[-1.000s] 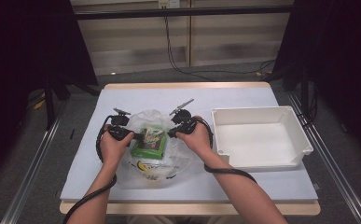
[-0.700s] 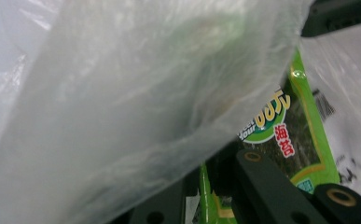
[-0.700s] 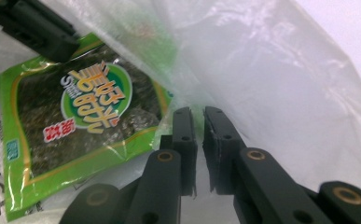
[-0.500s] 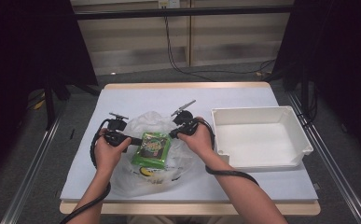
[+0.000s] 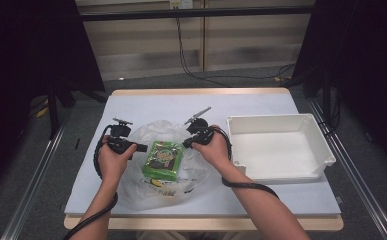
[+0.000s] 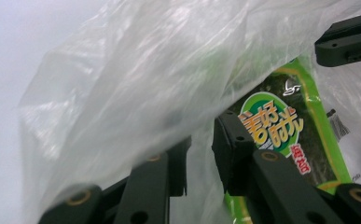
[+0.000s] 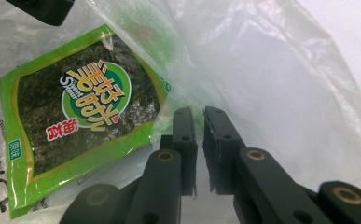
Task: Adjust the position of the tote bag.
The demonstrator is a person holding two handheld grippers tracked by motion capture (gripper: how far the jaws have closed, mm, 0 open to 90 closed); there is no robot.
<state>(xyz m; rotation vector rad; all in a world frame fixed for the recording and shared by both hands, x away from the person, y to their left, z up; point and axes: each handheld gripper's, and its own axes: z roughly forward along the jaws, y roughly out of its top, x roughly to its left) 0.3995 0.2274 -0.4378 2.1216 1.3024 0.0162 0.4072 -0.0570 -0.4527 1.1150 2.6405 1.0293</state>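
A green seaweed snack packet [image 5: 163, 159] lies flat at the mouth of a clear plastic bag [image 5: 146, 192] in the middle of the table. My left gripper [image 5: 143, 147] is at the packet's left edge. In the left gripper view its jaws [image 6: 200, 154] stand slightly open, with bag film [image 6: 136, 79] draped over one jaw and the packet [image 6: 271, 123] just beyond. My right gripper [image 5: 186, 145] is at the packet's right. It [image 7: 199, 135] is shut on a fold of the bag [image 7: 271, 74], beside the packet [image 7: 75, 121].
A white rectangular tray [image 5: 281, 120] stands to the right of the bag, close to my right hand. The pale table top [image 5: 181, 105] stretches bare behind the bag. A cable trails back from each gripper along the forearms.
The packet has dropped from a raised tilt by my left gripper to lying flat on the bag, slightly nearer me. Both hands have stayed about where they were.
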